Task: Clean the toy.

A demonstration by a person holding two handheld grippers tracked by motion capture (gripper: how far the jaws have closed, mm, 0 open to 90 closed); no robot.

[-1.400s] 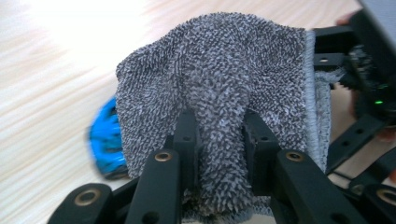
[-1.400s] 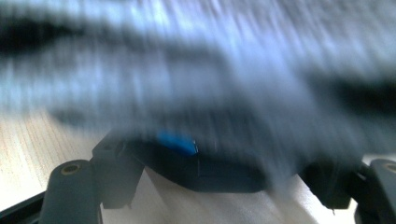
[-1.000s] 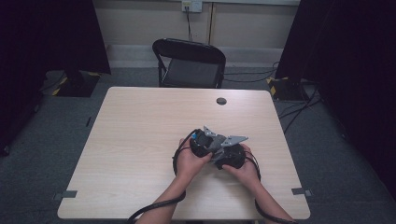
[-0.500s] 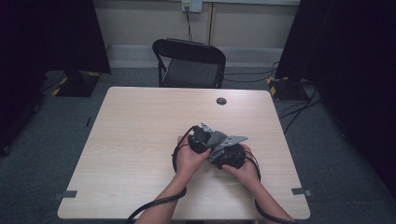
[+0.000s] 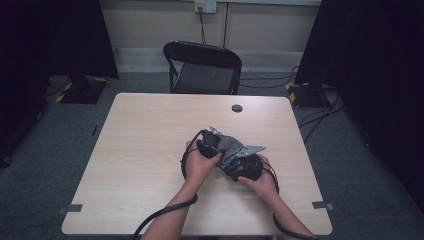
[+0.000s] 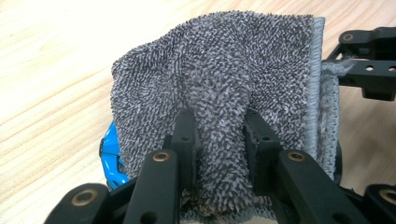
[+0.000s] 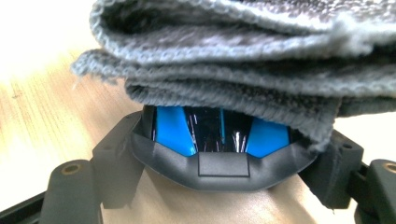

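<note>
A folded grey terry cloth [image 6: 219, 70] is pinched in a fold by my left gripper [image 6: 218, 119], whose jaws are shut on it. The cloth lies over a blue toy car [image 7: 219, 128] with a black bumper; a bit of the car [image 6: 111, 158] peeks out at the cloth's left edge. My right gripper [image 7: 224, 163] holds the car by its sides, and the cloth [image 7: 224, 60] hangs over its roof. In the high view both hands meet right of the table's middle, left gripper [image 5: 209, 146] against right gripper [image 5: 245, 166], with the cloth [image 5: 229, 144] between them.
The light wooden table [image 5: 140, 150] has a small black round disc [image 5: 237, 108] near its far edge. A black folding chair [image 5: 204, 67] stands behind it. Cables trail from both grippers off the near edge. Dark curtains stand at both sides.
My left gripper has shifted a little with the cloth across the car. The right hand has stayed in place with the car.
</note>
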